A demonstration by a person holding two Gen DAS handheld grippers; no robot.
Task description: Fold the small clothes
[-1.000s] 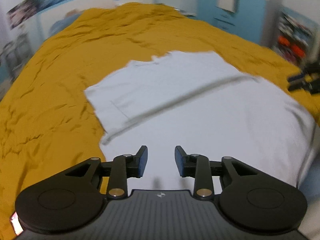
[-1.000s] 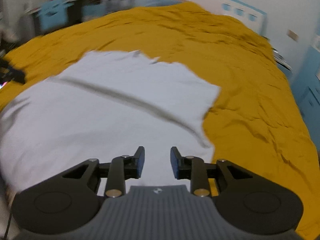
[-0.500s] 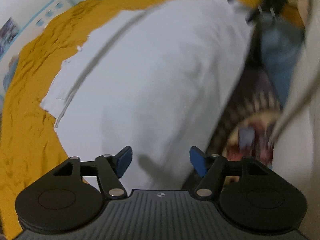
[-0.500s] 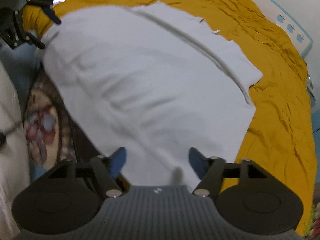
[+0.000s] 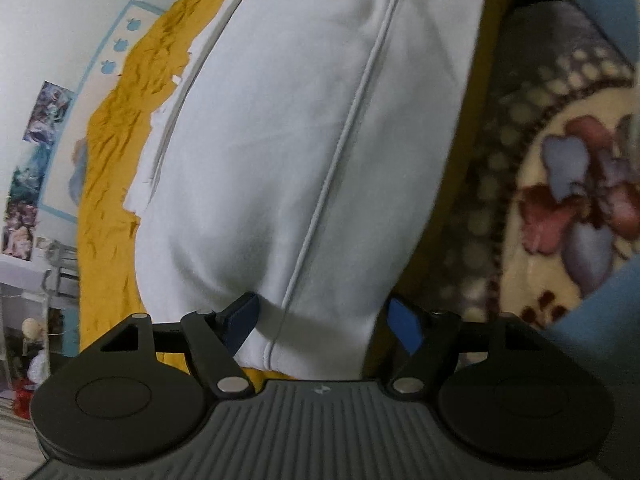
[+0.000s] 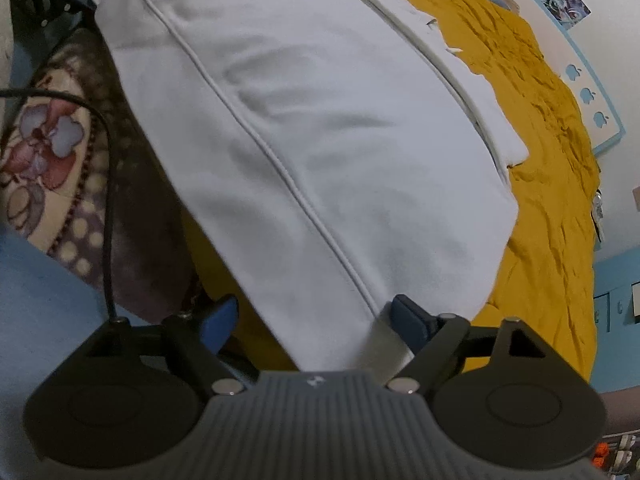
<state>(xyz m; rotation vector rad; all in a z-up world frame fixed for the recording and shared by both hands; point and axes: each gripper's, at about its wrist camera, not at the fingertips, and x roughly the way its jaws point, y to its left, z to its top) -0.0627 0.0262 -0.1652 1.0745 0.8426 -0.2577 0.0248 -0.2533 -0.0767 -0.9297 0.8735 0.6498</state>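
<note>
A white garment [image 5: 304,128] lies spread on the yellow bedspread [image 5: 108,160] and hangs over the bed's near edge. A raised seam runs along it. My left gripper [image 5: 324,320] is open, its jaws wide apart on either side of the garment's near hem corner. In the right wrist view the same white garment [image 6: 320,128] fills the middle. My right gripper [image 6: 316,318] is open, its jaws straddling the other near hem corner. Neither gripper holds the cloth.
A flowered blanket [image 5: 560,184] lies below the bed edge, also in the right wrist view [image 6: 48,136]. A black cable [image 6: 106,200] runs to my right gripper. The yellow bedspread [image 6: 552,184] stretches beyond the garment toward a wall with pictures [image 5: 28,184].
Both grippers have dropped from above the garment to its near hem at the bed's edge. Both jaws have opened wider and now straddle the hem corners.
</note>
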